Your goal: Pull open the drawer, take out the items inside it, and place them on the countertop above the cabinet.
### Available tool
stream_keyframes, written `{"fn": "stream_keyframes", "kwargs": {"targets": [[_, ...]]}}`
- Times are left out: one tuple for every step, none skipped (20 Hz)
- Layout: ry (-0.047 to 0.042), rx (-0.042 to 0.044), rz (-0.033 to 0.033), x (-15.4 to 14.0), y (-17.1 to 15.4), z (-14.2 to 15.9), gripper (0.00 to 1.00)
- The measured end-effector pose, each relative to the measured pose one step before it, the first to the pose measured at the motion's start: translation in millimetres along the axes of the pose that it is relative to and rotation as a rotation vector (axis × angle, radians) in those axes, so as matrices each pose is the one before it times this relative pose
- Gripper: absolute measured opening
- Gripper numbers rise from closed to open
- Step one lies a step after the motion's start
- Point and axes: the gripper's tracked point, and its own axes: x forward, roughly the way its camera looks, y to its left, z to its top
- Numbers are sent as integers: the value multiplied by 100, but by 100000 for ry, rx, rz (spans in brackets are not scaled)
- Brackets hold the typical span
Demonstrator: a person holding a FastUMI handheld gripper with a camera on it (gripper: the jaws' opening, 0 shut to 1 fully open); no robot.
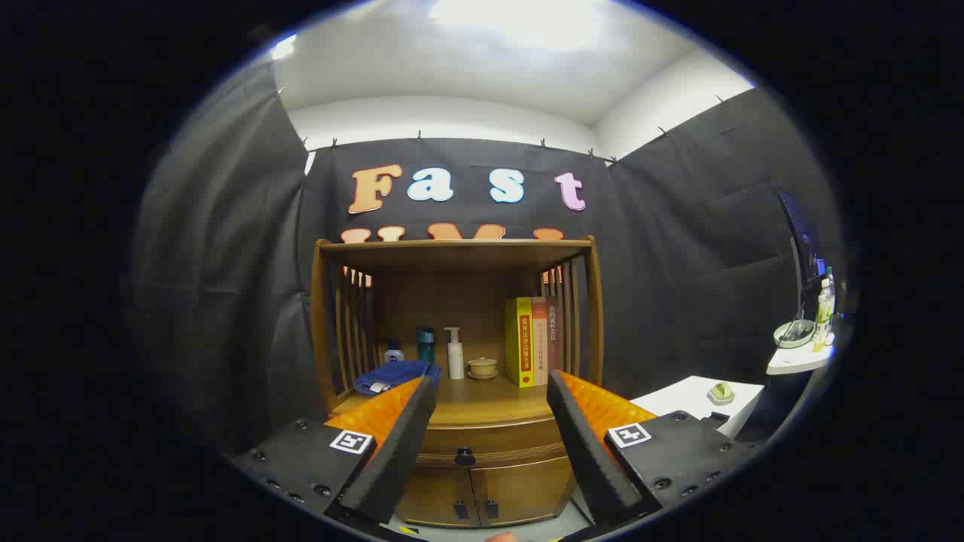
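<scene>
The gripper has its fingers spread wide and holds nothing. Between them sits the small dark round knob on the shut brown wooden drawer, so it looks lined up to reach in and pull. The drawer is a long strip running side to side, facing the fingers. Just above the drawer is the wooden worktop, where a folded blue cloth and a white pump bottle already stand.

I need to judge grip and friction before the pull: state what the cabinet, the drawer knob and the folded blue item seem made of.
Cabinet: looks like wood, warm brown with a slight sheen and slatted sides. Drawer knob: dark, probably metal or plastic; too small to tell. Folded blue item: soft cloth, draped folds. The hand-held gripper is open, short of the knob.
</scene>
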Motion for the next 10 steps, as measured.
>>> {"fn": "stream_keyframes", "kwargs": {"targets": [[151,-227,-223,31,-102,-31,98],[248,-700,-485,204,-179,-103,98],[-210,-489,-571,-19,-189,60,98],[-240,-170,-197,-17,-71,189,98],[196,-260,320,-74,138,-1,98],[315,-458,607,-40,266,-62,98],[49,-311,368,-74,171,-21,98],[110,-5,61,-103,-12,21,98],[279,176,220,-54,127,-157,98],[729,-62,544,65,246,-239,98]]}}
